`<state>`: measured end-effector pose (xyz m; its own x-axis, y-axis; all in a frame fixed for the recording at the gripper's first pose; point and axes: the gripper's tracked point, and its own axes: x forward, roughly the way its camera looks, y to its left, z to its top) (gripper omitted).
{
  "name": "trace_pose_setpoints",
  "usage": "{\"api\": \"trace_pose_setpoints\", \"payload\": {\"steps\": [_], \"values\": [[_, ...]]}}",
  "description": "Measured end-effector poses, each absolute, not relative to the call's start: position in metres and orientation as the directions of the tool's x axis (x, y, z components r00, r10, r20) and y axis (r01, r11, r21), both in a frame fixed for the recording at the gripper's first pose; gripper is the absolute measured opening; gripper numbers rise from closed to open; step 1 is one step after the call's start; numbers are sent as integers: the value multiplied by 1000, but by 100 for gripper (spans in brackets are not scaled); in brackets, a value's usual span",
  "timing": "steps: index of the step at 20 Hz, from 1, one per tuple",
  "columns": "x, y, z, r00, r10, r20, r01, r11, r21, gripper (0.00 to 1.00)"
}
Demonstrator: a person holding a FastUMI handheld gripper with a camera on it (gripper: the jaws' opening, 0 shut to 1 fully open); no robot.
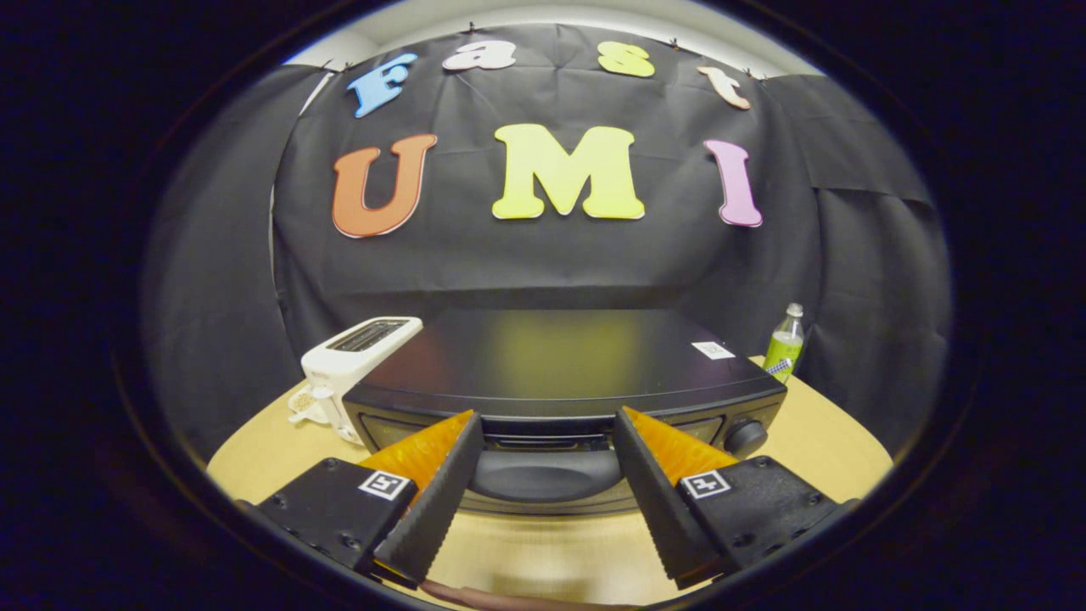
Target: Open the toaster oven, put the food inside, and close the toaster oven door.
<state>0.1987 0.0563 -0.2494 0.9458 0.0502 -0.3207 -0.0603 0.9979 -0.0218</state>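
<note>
Spread wide and holding nothing, the gripper (547, 424) frames the toaster oven's door handle (547, 475); the toaster oven (564, 361) sits just ahead, shut.

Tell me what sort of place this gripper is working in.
Probably a staged kitchen-task booth: a black toaster oven sits on a wooden table with a white slot toaster and a green bottle beside it. The open tongs flank the oven's door handle.

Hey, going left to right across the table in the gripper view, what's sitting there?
White toaster → black toaster oven → green bottle. The open gripper points at the oven's door handle, one finger on each side.
</note>
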Motion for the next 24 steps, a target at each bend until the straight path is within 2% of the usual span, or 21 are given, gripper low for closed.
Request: {"api": "trace_pose_setpoints", "payload": {"steps": [12,16,24], "values": [[114,46,-286,945,62,-321,-50,998,46,100],[99,43,-299,960,28,-280,-50,996,-72,98],[85,30,-326,943,35,-330,-57,997,-58,100]]}}
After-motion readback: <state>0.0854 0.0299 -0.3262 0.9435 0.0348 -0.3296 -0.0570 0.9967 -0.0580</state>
